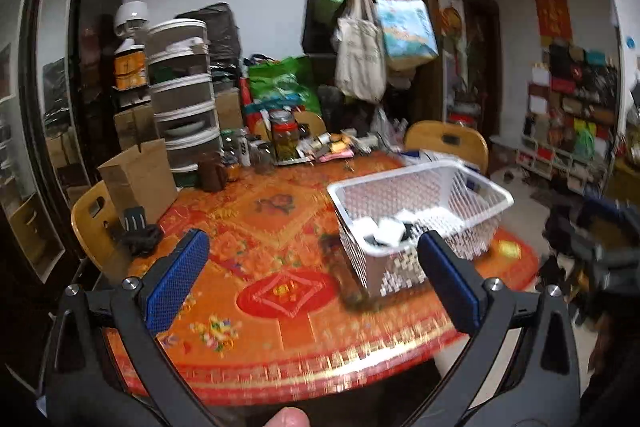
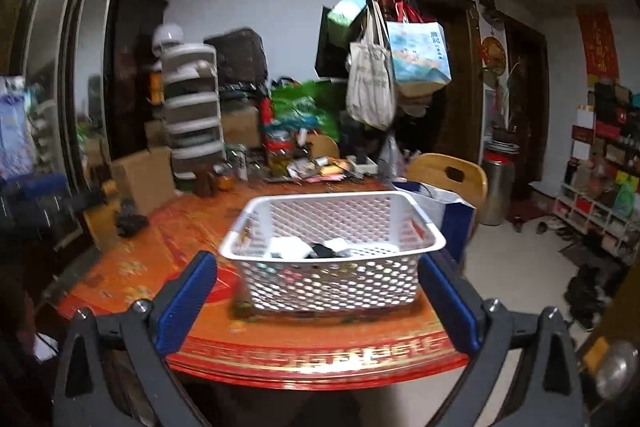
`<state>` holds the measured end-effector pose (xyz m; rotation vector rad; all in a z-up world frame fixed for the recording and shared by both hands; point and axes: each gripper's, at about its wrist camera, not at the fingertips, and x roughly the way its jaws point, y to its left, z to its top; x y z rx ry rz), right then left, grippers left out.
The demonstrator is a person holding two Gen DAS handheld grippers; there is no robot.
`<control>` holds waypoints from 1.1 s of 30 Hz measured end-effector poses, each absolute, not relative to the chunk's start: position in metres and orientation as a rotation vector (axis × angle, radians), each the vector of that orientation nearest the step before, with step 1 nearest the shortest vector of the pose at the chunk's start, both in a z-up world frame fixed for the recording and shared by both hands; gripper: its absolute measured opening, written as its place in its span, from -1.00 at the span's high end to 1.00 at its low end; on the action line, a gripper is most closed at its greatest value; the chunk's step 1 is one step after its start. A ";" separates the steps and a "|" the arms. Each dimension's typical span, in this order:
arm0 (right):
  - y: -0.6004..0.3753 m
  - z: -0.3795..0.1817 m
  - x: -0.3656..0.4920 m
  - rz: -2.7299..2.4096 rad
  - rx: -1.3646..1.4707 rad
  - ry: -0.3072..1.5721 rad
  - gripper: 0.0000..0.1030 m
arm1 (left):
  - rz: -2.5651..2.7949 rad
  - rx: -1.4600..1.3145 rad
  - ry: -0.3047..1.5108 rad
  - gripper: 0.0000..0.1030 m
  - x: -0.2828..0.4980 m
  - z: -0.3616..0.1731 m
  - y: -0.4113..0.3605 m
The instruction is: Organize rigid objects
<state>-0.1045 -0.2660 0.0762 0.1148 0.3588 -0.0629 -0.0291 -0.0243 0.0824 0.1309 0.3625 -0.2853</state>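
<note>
Cluttered household storage surrounds a round counter [image 2: 248, 331] covered in glossy orange-red patterned sheeting, on which a white perforated rigid-plastic basket [image 2: 332, 279] stands near the front edge, so items drop in easily. Small white and black rigid objects [image 2: 316, 249] lie inside it. Left tool [image 1: 312, 279] and right tool [image 2: 320, 303] are both released, blue textured pads spread wide, nothing between them.

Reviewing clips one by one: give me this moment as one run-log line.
left gripper: open, empty | right gripper: open, empty | white basket: on orange table, holding small white and black items
</note>
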 end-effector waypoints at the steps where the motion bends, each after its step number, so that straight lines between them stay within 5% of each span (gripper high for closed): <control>1: -0.265 0.077 -0.106 -0.072 0.124 0.353 -0.95 | -0.297 0.135 0.378 -1.00 -0.033 0.077 -0.025; 15: -0.278 0.050 -0.094 -0.136 0.141 0.476 -0.95 | -0.352 0.108 0.542 -1.00 0.009 0.013 -0.087; 33: -0.277 0.037 -0.078 -0.093 0.133 0.533 -0.95 | -0.322 0.113 0.528 -1.00 0.013 0.013 -0.098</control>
